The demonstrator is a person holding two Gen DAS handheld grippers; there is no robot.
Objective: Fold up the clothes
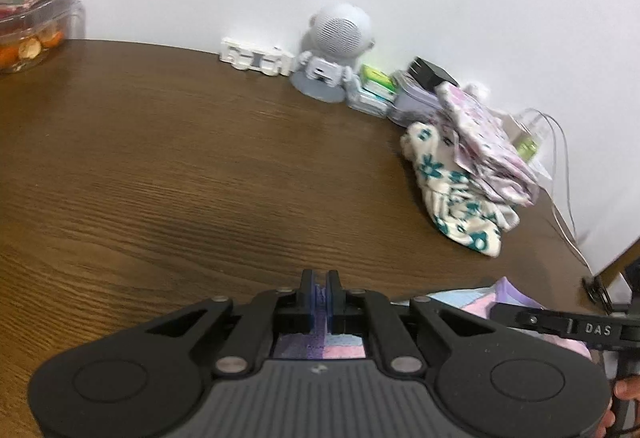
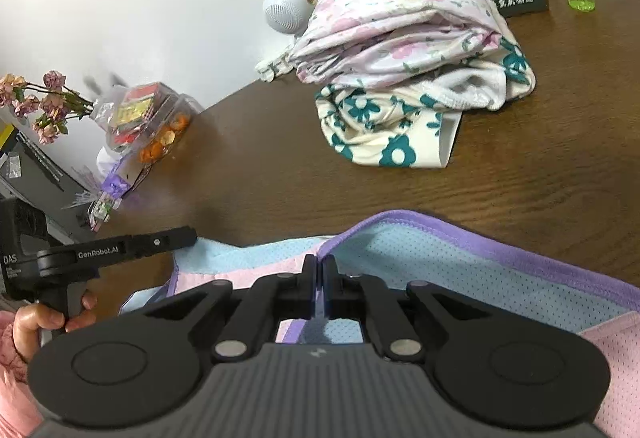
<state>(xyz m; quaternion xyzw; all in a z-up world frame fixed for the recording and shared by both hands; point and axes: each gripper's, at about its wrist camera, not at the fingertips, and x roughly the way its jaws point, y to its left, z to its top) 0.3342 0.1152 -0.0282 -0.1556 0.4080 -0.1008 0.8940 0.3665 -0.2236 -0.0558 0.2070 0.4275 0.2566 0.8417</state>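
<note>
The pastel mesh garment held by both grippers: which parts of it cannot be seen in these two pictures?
- Left wrist view: the pink, blue and purple mesh garment lies mostly behind the left gripper.
- Right wrist view: the right gripper covers its near part; the frame edge cuts off its right side.
- Its type and full shape: cannot tell.

Wooden table (image 2: 280,177) — folded clothes (image 2: 408,77), speaker (image 1: 336,49)

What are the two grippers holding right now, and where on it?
Both grip the pastel garment. The right gripper is shut on its purple-trimmed edge; the left gripper is shut on a bunched bit of its purple fabric. Which part that is cannot be told.
</note>
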